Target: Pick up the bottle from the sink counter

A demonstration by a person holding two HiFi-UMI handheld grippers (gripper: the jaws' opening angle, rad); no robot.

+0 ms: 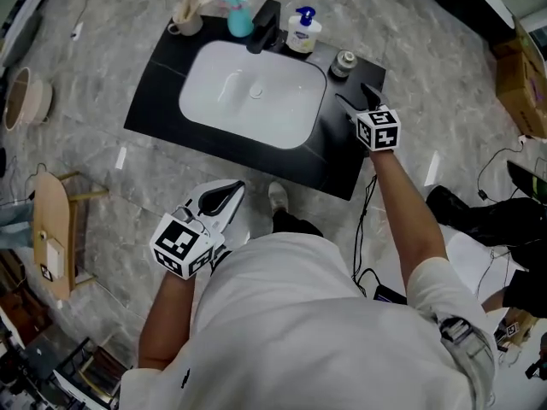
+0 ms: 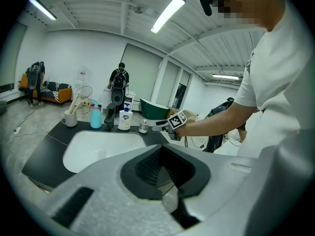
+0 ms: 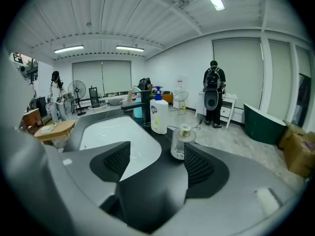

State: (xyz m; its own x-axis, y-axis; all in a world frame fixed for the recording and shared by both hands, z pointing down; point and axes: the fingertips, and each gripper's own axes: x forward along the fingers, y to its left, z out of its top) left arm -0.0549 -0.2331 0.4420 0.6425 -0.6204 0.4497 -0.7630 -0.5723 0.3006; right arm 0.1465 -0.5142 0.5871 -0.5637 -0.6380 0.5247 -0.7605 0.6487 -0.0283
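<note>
Upper right in the head view, the small clear bottle (image 1: 344, 62) stands upright on the black worktop (image 1: 342, 156), just beyond the wide-open, empty right gripper (image 1: 352, 94). It sits nearer one jaw, so an off-centre closing could topple it. The left gripper (image 1: 220, 199) is closed and empty.

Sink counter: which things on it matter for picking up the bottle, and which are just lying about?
In the job: small clear bottle, likely the target; open right gripper aimed at it; sink counter.
Lying about: white pump bottle, teal spray bottle, mug, tap.
</note>
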